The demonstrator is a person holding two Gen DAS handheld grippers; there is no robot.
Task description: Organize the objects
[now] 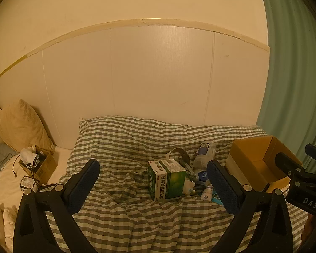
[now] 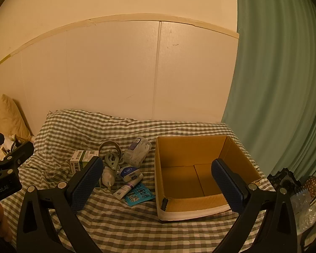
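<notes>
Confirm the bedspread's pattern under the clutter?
Grey-green and white gingham check on the bedspread; clearest in the right wrist view.

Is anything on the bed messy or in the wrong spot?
Yes. A jumble of small things lies on the checked blanket beside the cardboard box: a green medicine box, a tissue pack, a tube lying on a blue blister pack. The box holds none of them yet.
</notes>
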